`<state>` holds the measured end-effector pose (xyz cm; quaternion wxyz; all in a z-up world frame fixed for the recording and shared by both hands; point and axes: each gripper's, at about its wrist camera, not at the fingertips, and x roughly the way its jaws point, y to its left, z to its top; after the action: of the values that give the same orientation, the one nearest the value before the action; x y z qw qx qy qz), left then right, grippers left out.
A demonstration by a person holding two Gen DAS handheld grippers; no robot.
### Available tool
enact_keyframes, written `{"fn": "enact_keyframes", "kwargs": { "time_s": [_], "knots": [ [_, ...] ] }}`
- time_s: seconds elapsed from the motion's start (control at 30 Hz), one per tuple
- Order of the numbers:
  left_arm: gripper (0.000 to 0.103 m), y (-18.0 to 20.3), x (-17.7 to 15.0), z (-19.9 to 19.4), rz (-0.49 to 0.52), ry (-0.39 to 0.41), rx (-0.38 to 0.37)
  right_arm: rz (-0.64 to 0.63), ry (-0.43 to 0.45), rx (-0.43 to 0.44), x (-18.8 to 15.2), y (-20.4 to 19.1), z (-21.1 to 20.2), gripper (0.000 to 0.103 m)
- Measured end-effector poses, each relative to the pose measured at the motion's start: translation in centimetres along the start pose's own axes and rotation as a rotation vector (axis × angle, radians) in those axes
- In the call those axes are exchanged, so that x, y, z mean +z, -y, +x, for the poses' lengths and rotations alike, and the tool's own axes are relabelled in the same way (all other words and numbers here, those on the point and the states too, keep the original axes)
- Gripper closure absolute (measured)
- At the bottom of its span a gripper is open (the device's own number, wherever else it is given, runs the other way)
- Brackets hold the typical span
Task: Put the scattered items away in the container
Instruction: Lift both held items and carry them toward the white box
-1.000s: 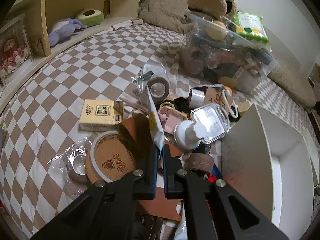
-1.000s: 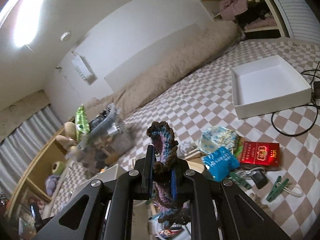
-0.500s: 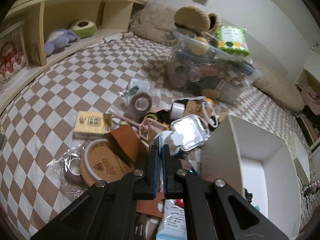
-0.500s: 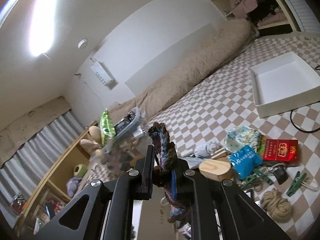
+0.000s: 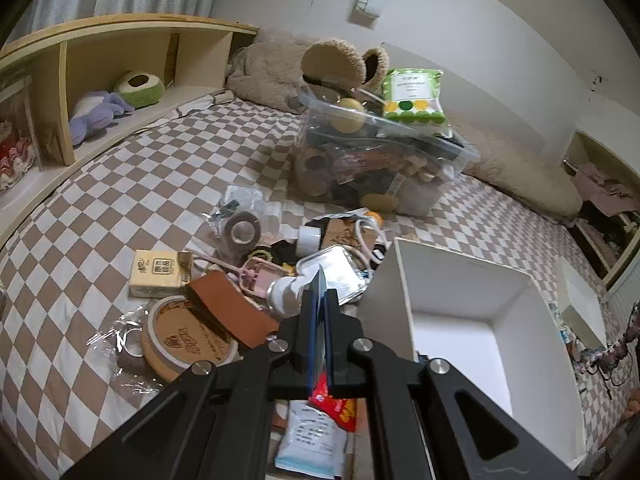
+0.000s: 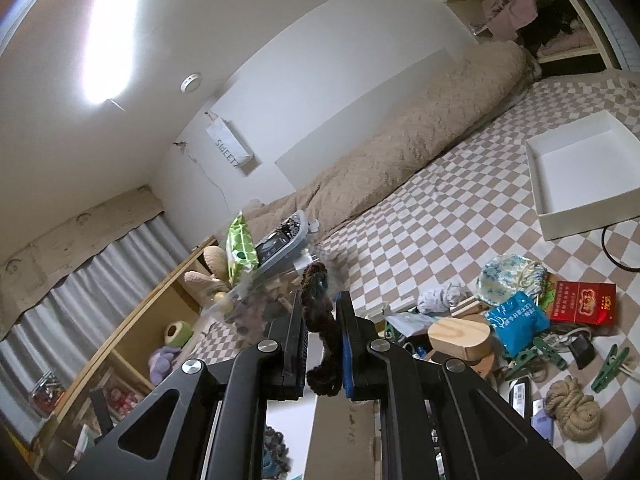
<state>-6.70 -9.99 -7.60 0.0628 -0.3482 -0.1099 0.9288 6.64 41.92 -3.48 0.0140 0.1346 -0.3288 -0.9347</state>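
Note:
My left gripper point(image 5: 319, 300) is shut on a thin flat packet point(image 5: 334, 404), red and white below the jaws, and holds it above the clutter just left of the white open box point(image 5: 452, 312). My right gripper point(image 6: 320, 320) is shut on a dark crocheted scrunchie point(image 6: 318, 312) and holds it in the air over the box's white edge point(image 6: 292, 436). The scrunchie also shows at the far right of the left wrist view point(image 5: 612, 348). Scattered items lie around: a cork tape roll point(image 5: 188, 336), a tissue pack point(image 5: 158, 274), a red box point(image 6: 582, 298).
A clear bin point(image 5: 376, 164) full of things stands behind the pile. A wooden shelf point(image 5: 120, 64) with plush toys runs on the left. A second shallow white tray point(image 6: 580, 172) lies far right. Green clips point(image 6: 610, 368), a rope knot point(image 6: 572, 408) and a wooden block point(image 6: 460, 336) lie near.
Both grippers have risen and tilted up. The left one has moved right toward the white box with its packet. The right one has swung over the box edge with the scrunchie.

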Motion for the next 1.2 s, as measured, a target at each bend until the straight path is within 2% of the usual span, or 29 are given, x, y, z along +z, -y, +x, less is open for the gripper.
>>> {"fn": "enact_keyframes", "kwargs": {
  "time_s": [0.47,0.57,0.73,0.9,1.03,1.07,1.13,1.17,1.2],
  "knots": [
    [0.099,2.5,0.9,-4.4,0.025,0.115,-0.105,-0.086,0.073,0.088,0.6,-3.7,-1.4,0.089],
    [0.102,2.9,1.1,-5.5,0.028,0.145,-0.129,-0.094,0.102,0.114,1.0,-4.4,-2.0,0.090],
    [0.102,3.6,1.2,-6.8,0.044,0.176,-0.149,-0.104,0.150,0.159,1.5,-5.6,-3.3,0.091],
    [0.102,4.0,1.1,-6.8,0.065,0.175,-0.139,-0.124,0.178,0.207,1.6,-6.9,-4.3,0.091],
    [0.100,3.6,0.9,-5.1,0.077,0.119,-0.092,-0.145,0.188,0.238,1.5,-7.9,-4.7,0.091],
    [0.094,3.3,0.8,-4.4,0.075,0.089,-0.078,-0.148,0.189,0.244,1.5,-8.1,-4.9,0.091],
    [0.068,2.6,0.3,-3.0,0.069,0.027,-0.058,-0.153,0.188,0.251,1.4,-8.3,-4.9,0.091],
    [0.046,2.0,-0.1,-2.3,0.058,-0.006,-0.054,-0.154,0.187,0.254,1.4,-8.3,-4.9,0.091],
    [0.038,1.6,-0.5,-1.9,0.050,-0.025,-0.053,-0.154,0.185,0.256,1.4,-8.3,-5.0,0.091]
  ]
}}
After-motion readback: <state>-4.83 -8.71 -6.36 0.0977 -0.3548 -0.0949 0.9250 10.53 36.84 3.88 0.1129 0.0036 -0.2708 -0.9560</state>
